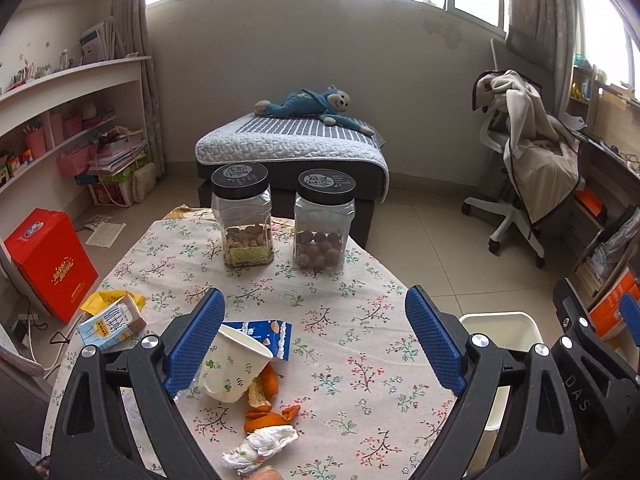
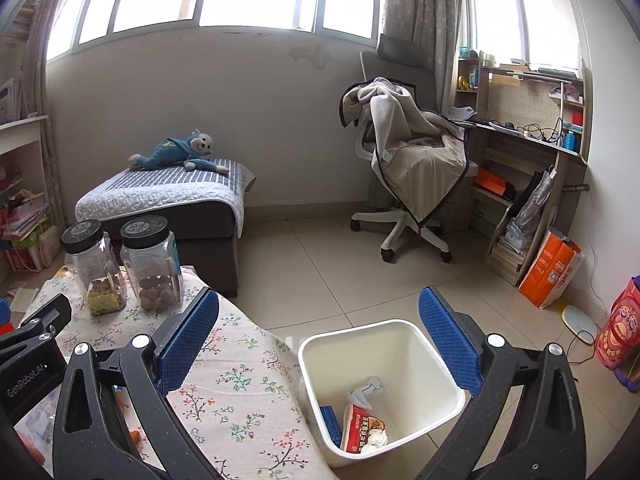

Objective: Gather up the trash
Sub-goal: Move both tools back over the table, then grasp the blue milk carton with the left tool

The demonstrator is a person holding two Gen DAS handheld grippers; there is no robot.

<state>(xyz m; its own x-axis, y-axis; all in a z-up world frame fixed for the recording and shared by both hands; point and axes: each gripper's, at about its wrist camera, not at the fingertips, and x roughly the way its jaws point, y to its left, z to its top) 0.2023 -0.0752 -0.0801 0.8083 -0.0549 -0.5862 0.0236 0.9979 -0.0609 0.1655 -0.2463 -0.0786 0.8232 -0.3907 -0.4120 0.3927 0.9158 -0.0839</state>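
Nearest your left gripper (image 1: 316, 336): a crumpled white tissue wad (image 1: 260, 450), with orange peel scraps (image 1: 268, 404) just above it on the floral-cloth surface (image 1: 360, 360). Your left fingers (image 1: 198, 338) stand wide apart, holding nothing. A tipped white paper cup with a leaf print (image 1: 230, 368) lies between them, close against the left finger; contact unclear. A flat blue-and-white carton (image 1: 266, 334) lies under the cup's rim. Further left, at the surface edge, a small brown-and-blue milk box (image 1: 110, 322) lies against a yellow wrapper (image 1: 104, 300). Two clear plastic jars with black lids (image 1: 244, 220) stand upright at the far side, side by side, part-filled with nuts.

Your right gripper (image 2: 320, 336) hangs over the white plastic trash bin (image 2: 440, 376) on the tile floor, just beside the surface edge. Right fingers (image 2: 450, 340) also spread wide, empty. Inside the bin: a red snack wrapper (image 2: 362, 426), a grey crumpled tissue (image 2: 366, 390), a blue packet (image 2: 331, 420) at the left wall. The bin's rim also shows at the left view's right side, past the right finger.
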